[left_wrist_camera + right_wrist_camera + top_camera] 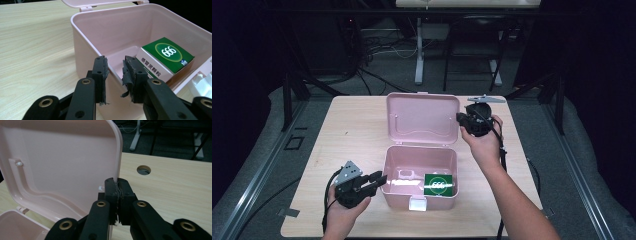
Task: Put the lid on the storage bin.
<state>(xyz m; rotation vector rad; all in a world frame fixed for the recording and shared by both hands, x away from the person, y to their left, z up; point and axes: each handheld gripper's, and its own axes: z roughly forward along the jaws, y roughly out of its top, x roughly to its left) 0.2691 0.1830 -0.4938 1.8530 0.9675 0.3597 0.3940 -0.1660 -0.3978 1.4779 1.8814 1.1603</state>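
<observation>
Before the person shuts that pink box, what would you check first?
1. Lid upright and open: ok.
2. Right gripper shut on the lid's edge: ok.
3. Left gripper straddling the box wall, steadying it: ok; whether the pads press, cannot tell.
4. Green carton inside the box: ok.
5. Carton below the rim so the lid clears: cannot tell.
6. Left gripper clear of the closing lid: not ok, it sits over the rim.
</observation>
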